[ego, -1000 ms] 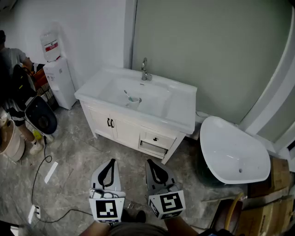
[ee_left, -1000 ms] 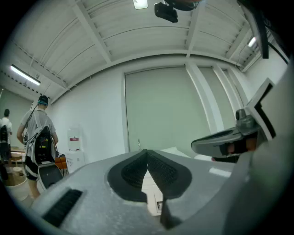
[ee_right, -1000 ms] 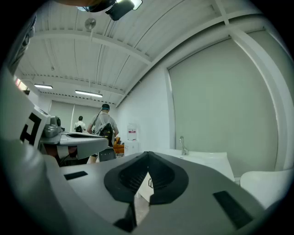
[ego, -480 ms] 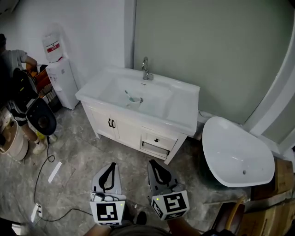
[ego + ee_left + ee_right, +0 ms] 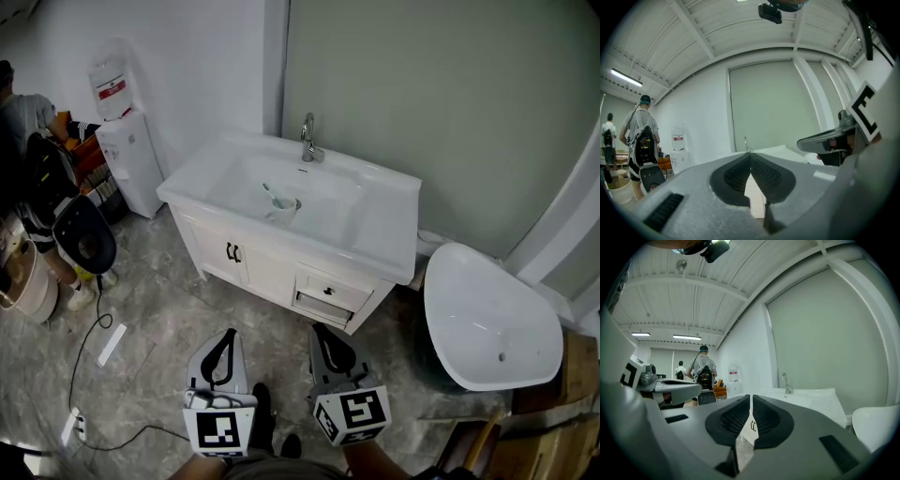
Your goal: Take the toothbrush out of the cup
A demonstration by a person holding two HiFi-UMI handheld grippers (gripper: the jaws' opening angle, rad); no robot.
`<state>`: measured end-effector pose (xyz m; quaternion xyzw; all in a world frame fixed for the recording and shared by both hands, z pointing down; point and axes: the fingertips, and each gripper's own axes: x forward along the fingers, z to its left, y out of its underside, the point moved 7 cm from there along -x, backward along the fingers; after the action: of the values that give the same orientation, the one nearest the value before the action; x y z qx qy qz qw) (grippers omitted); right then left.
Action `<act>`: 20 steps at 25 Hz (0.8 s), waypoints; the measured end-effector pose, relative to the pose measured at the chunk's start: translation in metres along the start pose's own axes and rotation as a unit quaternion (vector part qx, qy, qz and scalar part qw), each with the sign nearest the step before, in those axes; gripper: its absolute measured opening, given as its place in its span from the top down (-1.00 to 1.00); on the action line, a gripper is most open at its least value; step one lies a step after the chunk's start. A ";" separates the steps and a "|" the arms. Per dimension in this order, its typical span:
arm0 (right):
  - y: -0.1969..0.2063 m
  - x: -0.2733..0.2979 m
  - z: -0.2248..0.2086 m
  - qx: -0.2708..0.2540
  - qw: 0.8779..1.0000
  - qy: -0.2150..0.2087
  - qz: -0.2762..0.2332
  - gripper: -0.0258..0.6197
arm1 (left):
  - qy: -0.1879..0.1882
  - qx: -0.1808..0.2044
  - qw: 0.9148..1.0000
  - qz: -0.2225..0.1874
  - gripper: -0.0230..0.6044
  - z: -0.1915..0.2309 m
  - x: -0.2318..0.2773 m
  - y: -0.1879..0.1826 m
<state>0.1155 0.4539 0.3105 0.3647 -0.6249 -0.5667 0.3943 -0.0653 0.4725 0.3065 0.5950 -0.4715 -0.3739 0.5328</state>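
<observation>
Head view has the toothbrush (image 5: pixel 271 194) leaning in the cup (image 5: pixel 285 213) in the sink basin (image 5: pixel 328 199), far off. Left gripper (image 5: pixel 224 333) and right gripper (image 5: pixel 323 330) are both pressed together on nothing. Probably light, stiff, slick plastic, so I'd pinch the handle above the rim.

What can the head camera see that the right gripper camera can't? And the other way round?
Only the head view looks down into the sink cabinet, so it alone shows the cup with the toothbrush in it. Only the right gripper view shows the ceiling lights and a second person far off. Both show the sink cabinet, its faucet, the water dispenser and the person with the backpack.
</observation>
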 end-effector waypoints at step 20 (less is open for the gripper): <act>-0.043 0.195 -0.013 -0.026 0.999 0.019 -0.023 0.87 | 0.013 -0.028 0.999 -0.033 0.88 0.124 0.168 -0.006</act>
<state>0.0456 0.2687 0.2841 0.3790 -0.5943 -0.5845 0.4020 -0.1361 0.2766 0.2918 0.6003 -0.4339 -0.3963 0.5424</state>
